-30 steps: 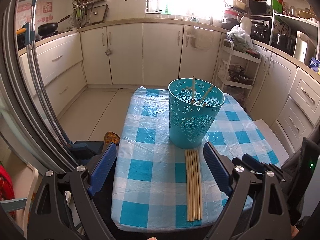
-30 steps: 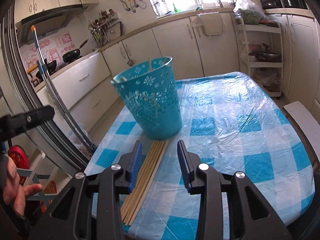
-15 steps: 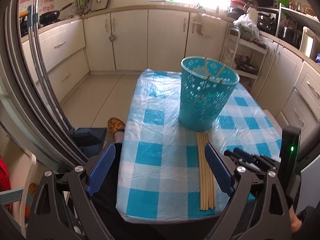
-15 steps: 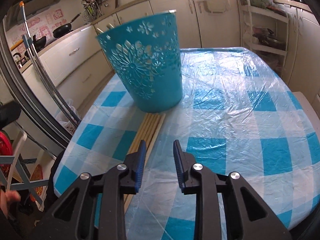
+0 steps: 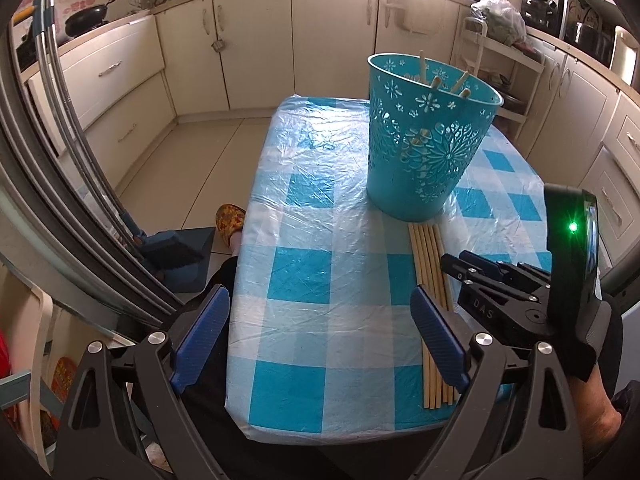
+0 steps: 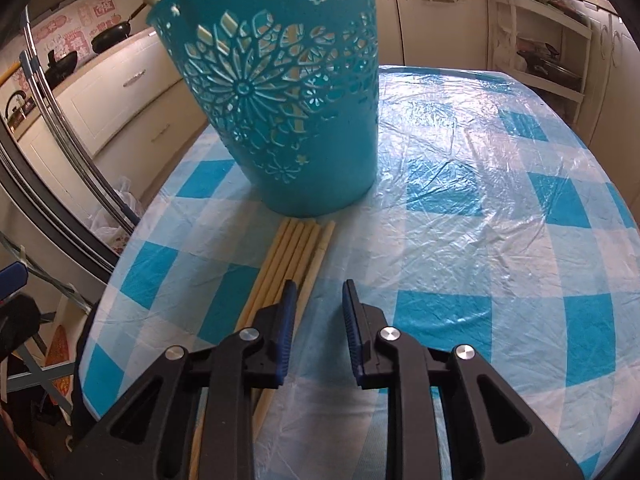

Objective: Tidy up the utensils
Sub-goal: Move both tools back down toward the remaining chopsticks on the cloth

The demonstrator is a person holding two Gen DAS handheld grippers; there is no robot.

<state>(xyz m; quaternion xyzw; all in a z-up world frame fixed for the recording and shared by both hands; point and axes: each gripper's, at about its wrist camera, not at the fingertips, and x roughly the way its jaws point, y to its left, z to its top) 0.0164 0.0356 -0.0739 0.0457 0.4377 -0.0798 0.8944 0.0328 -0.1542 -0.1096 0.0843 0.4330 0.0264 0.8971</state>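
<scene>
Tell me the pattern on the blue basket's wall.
Cut-out flowers on the teal basket, one large daisy-like bloom; clearest in the right wrist view.

Both grippers tilt down toward the table (image 5: 304, 280): the left gripper (image 5: 318, 338) spread wide, the right gripper (image 6: 319, 322) closing with nothing between its pads, a hand (image 5: 592, 392) behind it.

Chopsticks lying flat (image 5: 425, 264), under the right gripper (image 6: 318, 304): six in a row
Chopsticks standing in the basket (image 5: 436, 80): four tips visible
Baskets (image 5: 424, 148), beyond both grippers: one
Grippers: two, left gripper (image 5: 316, 334) and right
Worktops (image 5: 320, 216) with checked cover: one
</scene>
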